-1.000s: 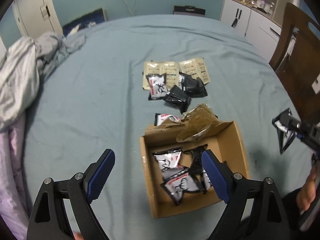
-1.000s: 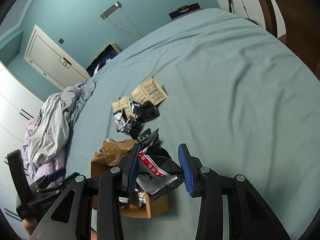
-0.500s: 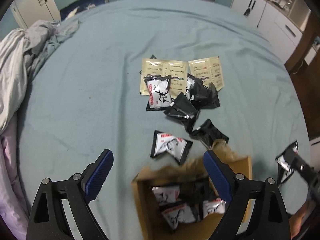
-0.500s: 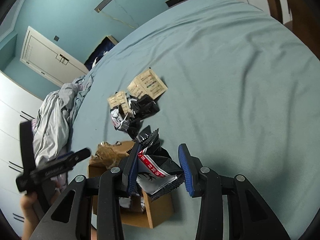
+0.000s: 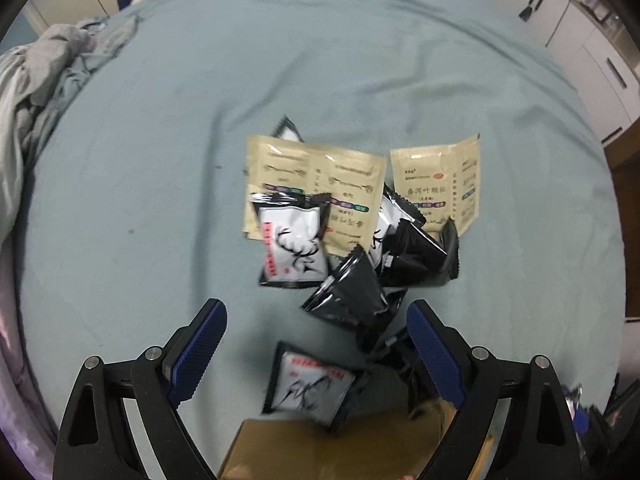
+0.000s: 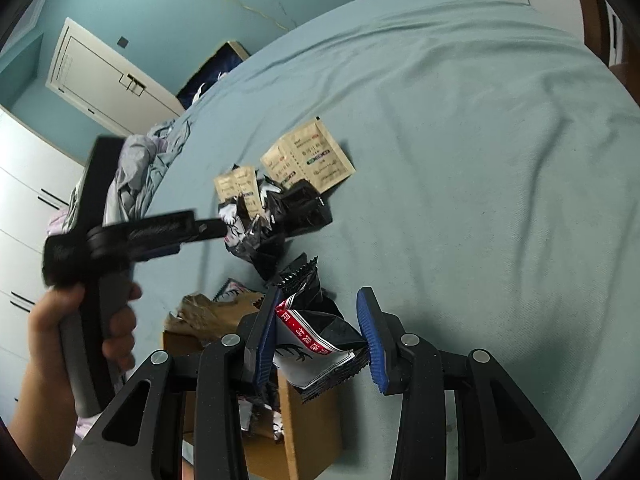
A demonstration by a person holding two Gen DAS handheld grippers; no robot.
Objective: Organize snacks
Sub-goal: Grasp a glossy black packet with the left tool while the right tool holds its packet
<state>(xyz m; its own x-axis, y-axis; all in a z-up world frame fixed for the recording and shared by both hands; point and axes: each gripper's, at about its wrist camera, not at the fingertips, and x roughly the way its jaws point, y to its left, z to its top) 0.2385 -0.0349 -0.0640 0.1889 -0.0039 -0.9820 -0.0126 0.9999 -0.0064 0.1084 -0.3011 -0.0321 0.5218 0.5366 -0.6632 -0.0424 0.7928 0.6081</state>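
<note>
Motion blur smears the left wrist view, so the print on the beige sachets [image 5: 316, 188] and on the loose black-and-white snack packets [image 5: 292, 246] heaped on the bed [image 5: 140, 184] is hard to read. The left gripper [image 5: 316, 354] hangs over that heap with its jaws spread wide and nothing between them. The cardboard box [image 5: 304, 452] is cut off at the bottom edge there, and in the right wrist view it sits half hidden behind the right gripper [image 6: 318, 334], whose jaws are clenched on a snack packet [image 6: 316, 344] above the box's near corner. The box's contents are mostly hidden. A hand [image 6: 72, 340] grips the blurred left gripper's handle at the left.
</note>
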